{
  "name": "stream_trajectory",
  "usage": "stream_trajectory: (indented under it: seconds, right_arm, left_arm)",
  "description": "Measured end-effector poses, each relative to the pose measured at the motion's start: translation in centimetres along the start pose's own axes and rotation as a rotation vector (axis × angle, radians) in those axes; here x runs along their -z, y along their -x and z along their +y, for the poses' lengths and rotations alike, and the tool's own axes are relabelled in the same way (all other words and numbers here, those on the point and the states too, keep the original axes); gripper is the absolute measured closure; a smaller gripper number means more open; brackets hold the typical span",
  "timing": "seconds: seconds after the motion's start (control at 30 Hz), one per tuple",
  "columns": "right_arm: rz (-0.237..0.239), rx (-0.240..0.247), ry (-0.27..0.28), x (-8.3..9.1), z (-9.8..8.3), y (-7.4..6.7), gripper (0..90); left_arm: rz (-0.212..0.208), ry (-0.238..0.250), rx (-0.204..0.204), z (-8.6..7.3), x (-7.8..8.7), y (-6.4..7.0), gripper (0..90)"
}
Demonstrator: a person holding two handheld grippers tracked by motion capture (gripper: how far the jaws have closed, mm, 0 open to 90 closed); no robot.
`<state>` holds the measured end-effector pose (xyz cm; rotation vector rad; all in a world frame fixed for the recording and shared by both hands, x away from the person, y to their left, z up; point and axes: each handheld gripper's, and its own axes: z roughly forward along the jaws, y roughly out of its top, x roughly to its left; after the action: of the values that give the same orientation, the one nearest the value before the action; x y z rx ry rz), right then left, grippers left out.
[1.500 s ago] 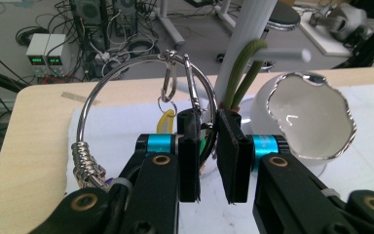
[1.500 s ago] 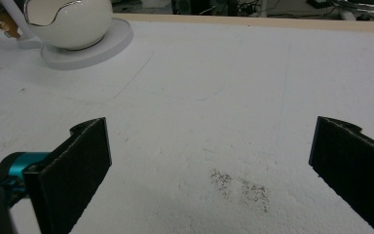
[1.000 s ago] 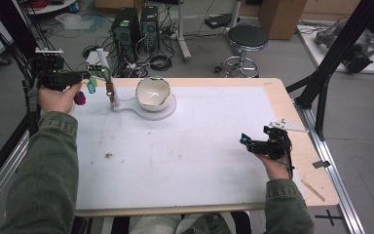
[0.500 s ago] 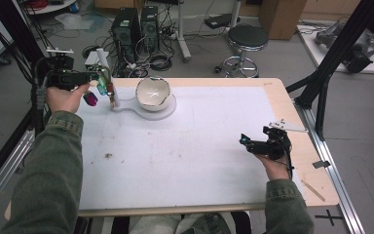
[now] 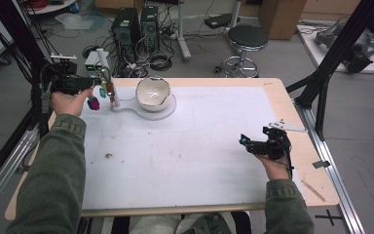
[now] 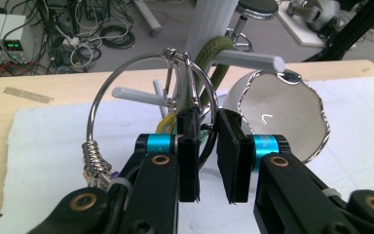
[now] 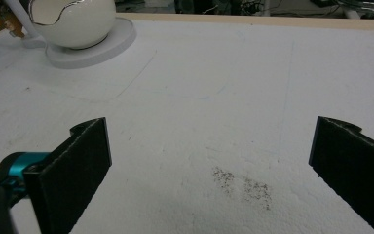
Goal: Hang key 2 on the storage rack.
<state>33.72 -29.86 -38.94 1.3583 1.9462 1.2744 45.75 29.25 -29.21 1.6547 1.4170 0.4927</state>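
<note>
Two grippers out. Since a second ago my left gripper (image 5: pixel 85 84) has shifted slightly along the far-left edge toward the stand; the right one has not budged, and the bowl sits where it did.

Right gripper (image 5: pixel 253 145), nearest me at about 4 o'clock on the table (image 5: pixel 292 126): jaws spread wide over the white mat (image 7: pixel 199 122), nothing between them, a dark speck patch (image 7: pixel 243 186) just ahead.

Left gripper, 10 o'clock corner: jaws pressed close, pinching the wire key ring (image 6: pixel 126 83). Ring loops up to 12 o'clock from the pads, hooked around the pegs of the white stand (image 6: pixel 209 29); an olive cord (image 6: pixel 209 58) hangs there too.

Beyond, at 1 o'clock from those jaws, white bowl (image 6: pixel 282 112) tilted on its round base (image 5: pixel 168 109), inside looks bare.
</note>
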Motion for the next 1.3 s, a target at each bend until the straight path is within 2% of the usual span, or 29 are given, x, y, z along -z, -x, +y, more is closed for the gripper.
stream_trajectory:
  seconds: [0.13, 0.27, 0.5, 0.63, 0.77, 0.83, 0.87, 0.9, 0.97, 1.03, 1.1, 1.17, 1.23, 1.3]
  right_arm:
    - [0.001, 0.002, -0.001, 0.0, 0.0, -0.1, 0.7]
    - [-0.003, -0.003, 0.002, 0.1, 0.0, 0.0, 0.7]
    - [-0.006, -0.005, 0.006, 0.2, 0.0, 0.1, 0.7]
    - [-0.006, -0.005, 0.008, 0.3, 0.0, 0.2, 0.7]
    - [-0.009, -0.007, 0.011, 0.3, 0.0, 0.2, 0.7]
    - [-0.007, -0.007, 0.01, 0.4, 0.0, 0.2, 0.7]
    - [-0.008, -0.007, 0.011, 0.4, 0.0, 0.3, 0.7]
    - [-0.008, -0.01, 0.01, 0.4, 0.0, 0.2, 0.7]
    - [-0.009, -0.009, 0.013, 0.5, 0.0, 0.3, 0.7]
    - [-0.007, -0.01, 0.015, 0.5, 0.0, 0.3, 0.7]
    - [-0.009, -0.014, 0.016, 0.6, 0.0, 0.3, 0.7]
    - [-0.009, -0.013, 0.017, 0.6, 0.0, 0.3, 0.7]
    - [-0.009, -0.012, 0.018, 0.6, 0.0, 0.4, 0.7]
    - [-0.009, -0.013, 0.018, 0.6, 0.0, 0.3, 0.7]
  left_arm:
    - [0.013, -0.014, -0.012, -0.1, -0.2, 0.0, 78.7]
    - [0.007, -0.001, 0.008, -0.7, -0.6, -0.3, 78.6]
    - [0.009, -0.038, 0.02, -1.8, -1.6, -0.7, 78.5]
    - [-0.002, -0.037, 0.033, -1.8, -2.0, -0.7, 78.5]
    - [0.02, -0.054, 0.035, -1.9, -2.2, -0.6, 77.8]
    - [0.037, -0.049, 0.021, -1.9, -2.1, -0.4, 76.5]
    - [0.046, -0.037, 0.012, -2.0, -2.0, -0.4, 74.9]
    - [0.033, -0.012, 0.016, -2.1, -1.9, -0.4, 71.3]
    - [0.002, 0.021, 0.052, -2.3, -1.6, -0.7, 61.4]
    - [-0.018, 0.025, 0.072, -2.4, -1.5, -0.9, 52.6]
    - [0.0, 0.032, 0.067, -2.6, -1.5, -0.8, 44.0]
    - [-0.009, 0.066, 0.086, -2.9, -1.3, -0.8, 35.7]
    - [-0.041, 0.098, 0.125, -3.1, -1.1, -1.2, 28.4]
    - [-0.139, 0.11, 0.149, -3.4, -1.1, -1.6, 26.1]
